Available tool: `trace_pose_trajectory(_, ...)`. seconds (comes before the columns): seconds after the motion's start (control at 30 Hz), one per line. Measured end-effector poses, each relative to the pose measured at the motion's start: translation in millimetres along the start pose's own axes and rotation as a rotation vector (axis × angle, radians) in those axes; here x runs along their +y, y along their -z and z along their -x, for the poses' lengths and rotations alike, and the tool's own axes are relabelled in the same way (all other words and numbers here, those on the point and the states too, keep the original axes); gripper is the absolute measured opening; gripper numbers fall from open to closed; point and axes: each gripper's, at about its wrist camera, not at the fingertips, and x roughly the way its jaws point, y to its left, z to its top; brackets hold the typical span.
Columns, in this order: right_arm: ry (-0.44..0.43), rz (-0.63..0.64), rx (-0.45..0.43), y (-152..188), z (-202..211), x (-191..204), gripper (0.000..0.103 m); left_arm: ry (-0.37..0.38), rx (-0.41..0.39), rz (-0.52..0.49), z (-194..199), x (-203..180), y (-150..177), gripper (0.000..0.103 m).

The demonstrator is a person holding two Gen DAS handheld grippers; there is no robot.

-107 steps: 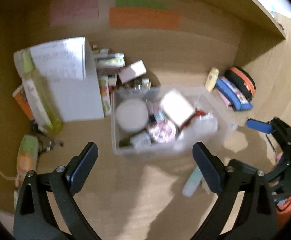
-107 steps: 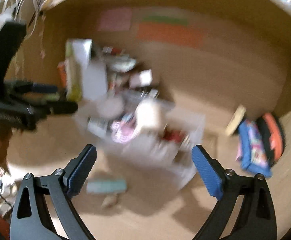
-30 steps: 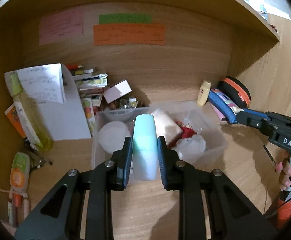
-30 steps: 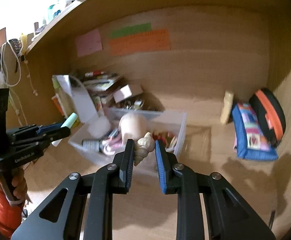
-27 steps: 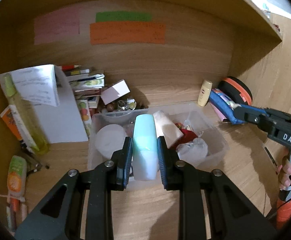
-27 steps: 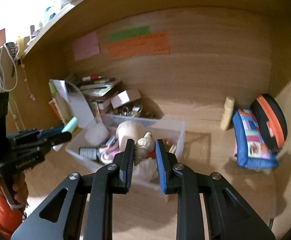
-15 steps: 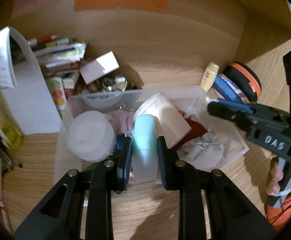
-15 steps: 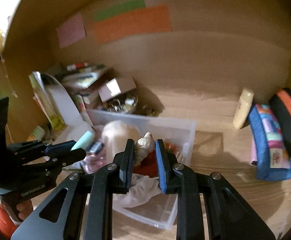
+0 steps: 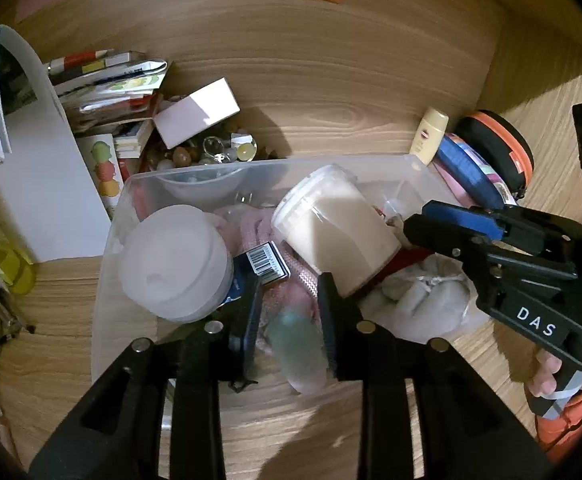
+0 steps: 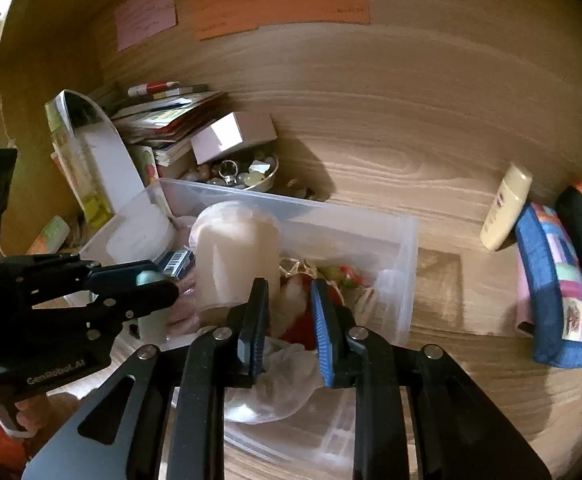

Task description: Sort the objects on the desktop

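Presently, left gripper (image 9: 287, 280): over the clear bin (image 9: 251, 166), jaws opening. The mint tube (image 9: 299, 344) stood blurred between the pads, clear of the left one, its lower end at the bin's near wall.

Right gripper (image 10: 287, 284): clenched on a pale shell (image 10: 291, 296), dim in the frame, above the bin's right half and over white cloth (image 10: 279, 380).

In bin: white jar (image 9: 175, 264), cream tub (image 9: 339, 228) lying tilted, barcoded box (image 9: 265, 262).

Outside, at right: yellow bottle (image 10: 507, 212), blue pouch (image 10: 555, 288).
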Motion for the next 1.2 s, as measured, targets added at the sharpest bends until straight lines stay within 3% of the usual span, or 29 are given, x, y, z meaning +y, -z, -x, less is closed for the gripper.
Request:
trace_pose_trajectory(0.13,-0.001,0.007,-0.011,-3,6,2,0.029,-0.021,-0.023,0.004,10,0,0,0.05)
trace_pose_trajectory(0.27,0.014,0.007,-0.043,-6,20,3,0.045,-0.043,-0.045,0.0,23,-1,2,0.057)
trace_pose_trajectory(0.37,0.024,0.011,-0.066,-6,33,5,0.052,-0.068,-0.061,0.001,35,-2,5,0.062)
trace_pose_trajectory(0.43,0.031,0.015,-0.079,-4,42,8,0.058,-0.096,-0.082,0.0,46,-2,8,0.073)
trace_pose_trajectory(0.57,0.063,0.043,-0.124,0,67,19,0.072,-0.131,-0.121,-0.001,69,-2,14,0.081)
trace_pose_trajectory(0.63,0.07,0.053,-0.147,2,80,25,0.076,-0.14,-0.135,0.005,80,-2,17,0.09)
trace_pose_trajectory(0.93,0.089,0.064,-0.257,16,139,51,0.102,-0.162,-0.19,0.056,128,6,38,0.095)
trace_pose_trajectory(1.2,0.127,0.094,-0.281,44,163,77,0.103,-0.185,-0.205,0.064,151,4,64,0.095)
